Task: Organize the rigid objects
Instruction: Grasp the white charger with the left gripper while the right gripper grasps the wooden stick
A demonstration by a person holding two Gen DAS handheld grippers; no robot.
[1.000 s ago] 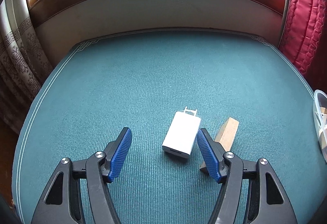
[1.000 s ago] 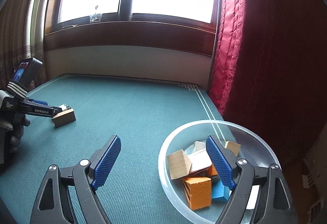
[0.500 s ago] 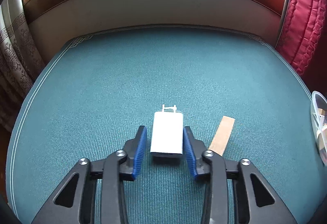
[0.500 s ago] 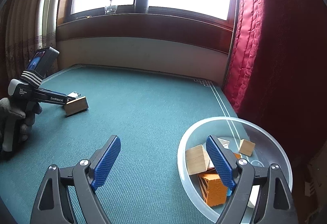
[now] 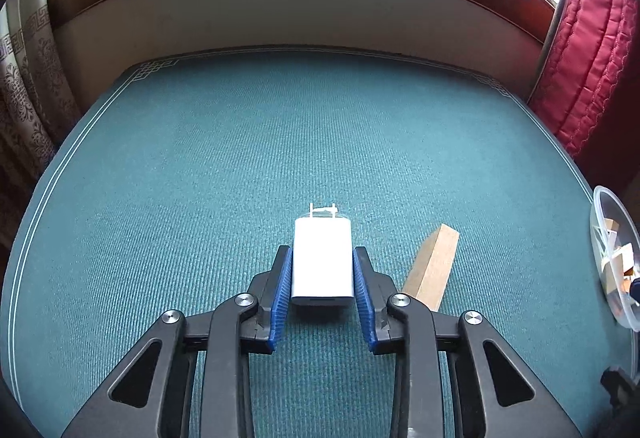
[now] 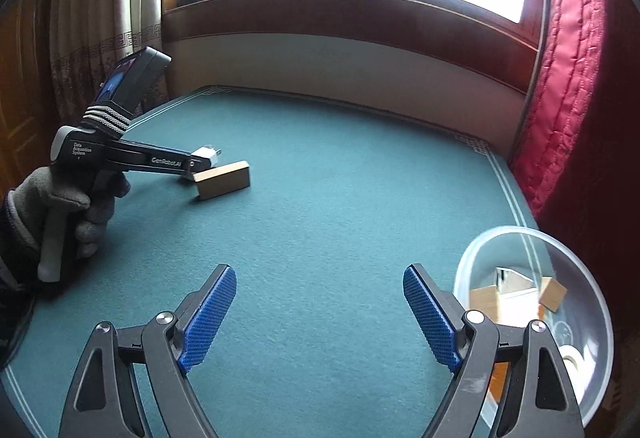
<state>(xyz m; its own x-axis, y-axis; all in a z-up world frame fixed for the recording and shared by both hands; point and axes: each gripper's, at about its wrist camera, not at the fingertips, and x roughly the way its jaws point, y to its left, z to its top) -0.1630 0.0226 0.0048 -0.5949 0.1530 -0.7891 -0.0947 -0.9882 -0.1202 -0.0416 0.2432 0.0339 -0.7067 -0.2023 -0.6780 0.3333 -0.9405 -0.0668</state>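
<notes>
One charger [image 5: 322,263] is lying on the green worktop [image 5: 224,166], and the left gripper [image 5: 322,292] is clamping its jaws on both sides of it. One wooden block [image 5: 434,266] is lying just beside it. The right gripper [image 6: 320,312] is hovering, jaws apart and empty, beside one clear bowl [image 6: 600,322] holding several blocks.

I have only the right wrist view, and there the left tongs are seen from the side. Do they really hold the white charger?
Observer: Yes. In the left wrist view the left tongs are shut on the white charger, with one blue pad on each long side.
Operator: Is the wooden block caught too?
Observer: No, the wooden block lies outside the tongs, on their right.
Operator: Where do the prongs point?
Observer: Away from the tongs, toward the wall under the window.
</notes>
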